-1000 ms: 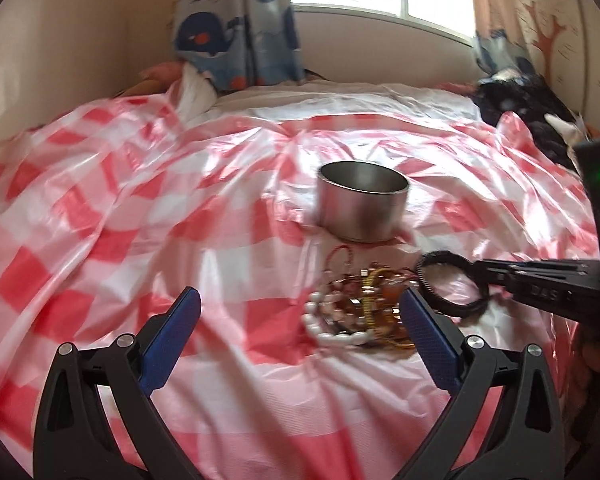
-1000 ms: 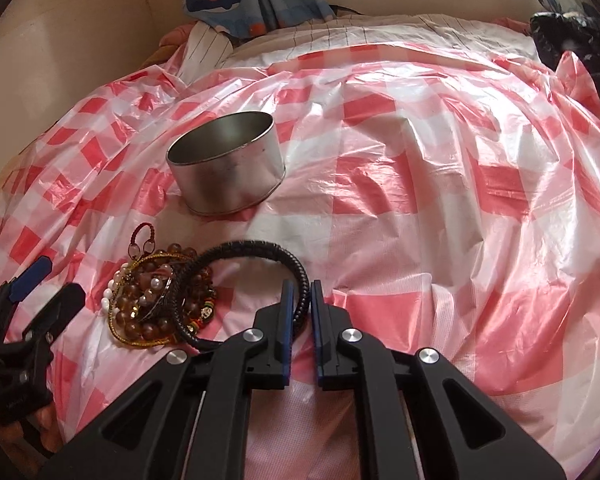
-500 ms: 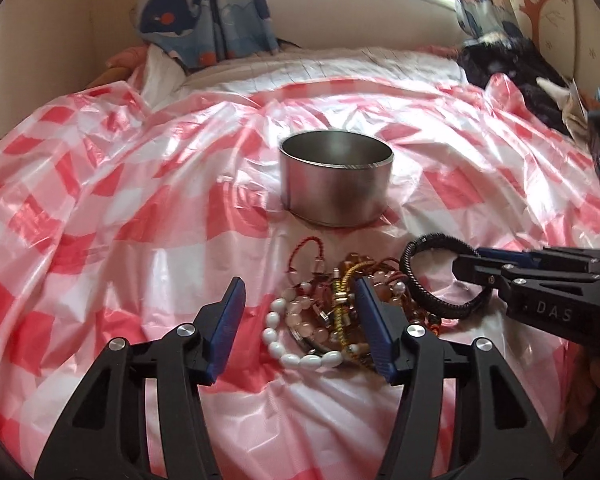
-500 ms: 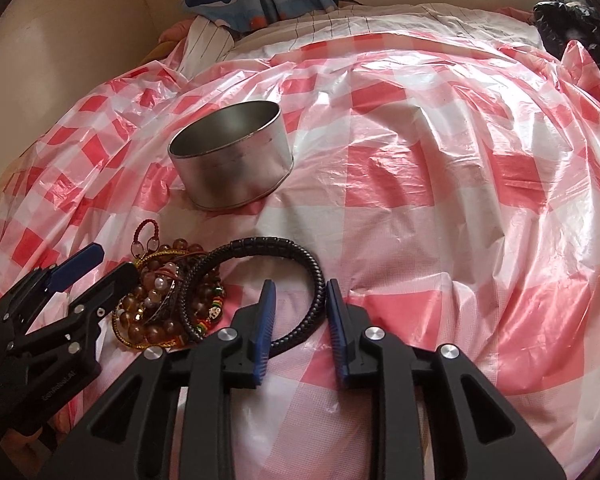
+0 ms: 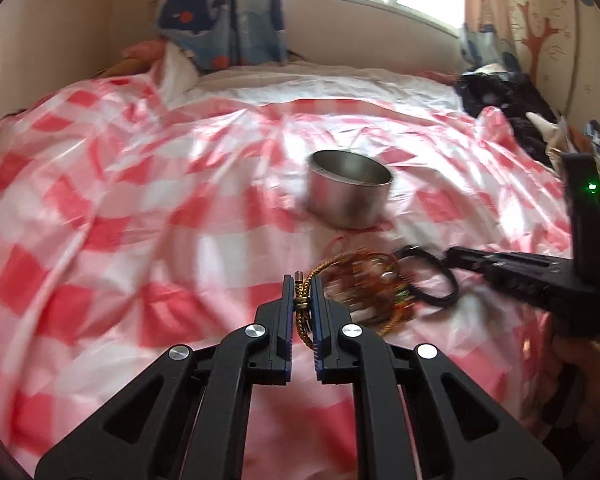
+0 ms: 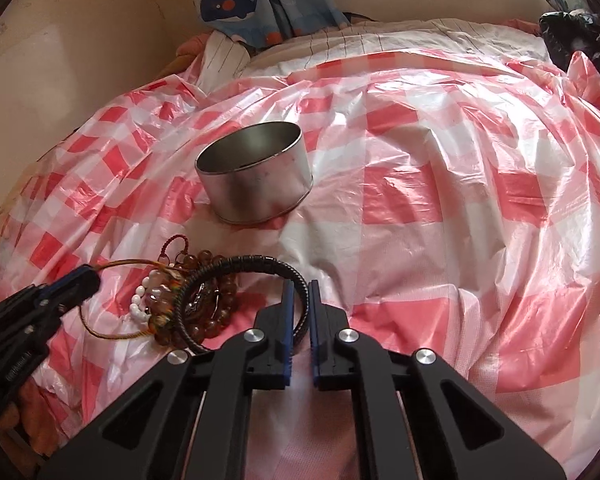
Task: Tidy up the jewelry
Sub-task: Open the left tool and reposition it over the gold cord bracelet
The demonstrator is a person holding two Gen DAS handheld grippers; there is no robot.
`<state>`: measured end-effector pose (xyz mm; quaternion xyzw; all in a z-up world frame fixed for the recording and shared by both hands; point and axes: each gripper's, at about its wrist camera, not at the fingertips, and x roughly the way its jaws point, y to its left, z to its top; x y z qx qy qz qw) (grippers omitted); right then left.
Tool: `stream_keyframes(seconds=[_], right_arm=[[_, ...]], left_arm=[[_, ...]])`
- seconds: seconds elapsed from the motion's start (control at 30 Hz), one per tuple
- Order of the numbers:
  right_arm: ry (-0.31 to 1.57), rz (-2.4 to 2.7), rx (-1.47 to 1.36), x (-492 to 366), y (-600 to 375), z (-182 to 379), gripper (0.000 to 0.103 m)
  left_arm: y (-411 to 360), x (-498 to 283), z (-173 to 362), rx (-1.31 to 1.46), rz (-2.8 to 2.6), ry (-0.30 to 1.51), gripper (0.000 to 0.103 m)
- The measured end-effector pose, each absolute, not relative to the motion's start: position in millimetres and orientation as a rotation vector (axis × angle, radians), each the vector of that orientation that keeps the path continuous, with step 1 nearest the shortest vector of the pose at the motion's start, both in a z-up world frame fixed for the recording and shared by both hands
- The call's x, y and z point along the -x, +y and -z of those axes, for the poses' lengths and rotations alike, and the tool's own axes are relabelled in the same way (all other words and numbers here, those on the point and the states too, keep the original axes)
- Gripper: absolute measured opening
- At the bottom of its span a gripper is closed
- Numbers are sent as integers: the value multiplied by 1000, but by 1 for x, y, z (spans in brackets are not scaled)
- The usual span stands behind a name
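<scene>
One round, open silver metal tin (image 6: 256,178) stands on the cloth, ahead of both pairs of fingers. One thick black braided bangle (image 6: 242,266) runs between the right fingers (image 6: 287,320). One thin gold braided cord bracelet (image 5: 305,312) passes between the left fingers (image 5: 287,312). Just left of the right fingers lie one bracelet of large brown glassy beads (image 6: 214,312), one strand of small white beads (image 6: 137,306) and one small red cord loop (image 6: 172,242). How many further pieces are tangled in that heap cannot be told. There are two black grippers with blue pads, one per hand, and one red-and-white checked plastic sheet (image 6: 440,200).
</scene>
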<state>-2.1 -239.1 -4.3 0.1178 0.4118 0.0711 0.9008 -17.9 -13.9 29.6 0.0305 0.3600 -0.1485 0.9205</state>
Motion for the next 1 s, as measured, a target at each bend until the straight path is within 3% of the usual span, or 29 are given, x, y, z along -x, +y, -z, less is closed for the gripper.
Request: stream_keyframes(seconds=[0.13,0.23,0.37,0.43,0.5,0.57,0.63,0.77,0.83,1.0], right_arm=[[872,-149,-249,0,-238,7,9],[866,-146,-249,1,-237,7,42],[900,-141,-188,-2,-227,14,42],[912,-129,-125,-4,-218,16,42],[912,-138,-103,-3,-215,18,35],[907,-132,-87,-3,-213,18,16],[899,-136,-95,-2,-215,18,10],[881,-126,-91,0,-215,15,8],[872,-122,-94,1,-215,13,8],[853,-111,-100,3,-219,9,8]], left_arm=[[9,8,-9,-33,264,818,8],[10,9,-6,-44,267,808,8],[6,5,3,-61,267,823,12],[4,3,7,-60,266,833,17],[0,5,8,-76,261,827,21],[-2,5,8,-81,258,822,24],[-3,5,8,-85,253,818,26],[-2,6,7,-84,241,811,35],[-1,6,7,-82,225,805,45],[0,3,7,-71,222,810,48]])
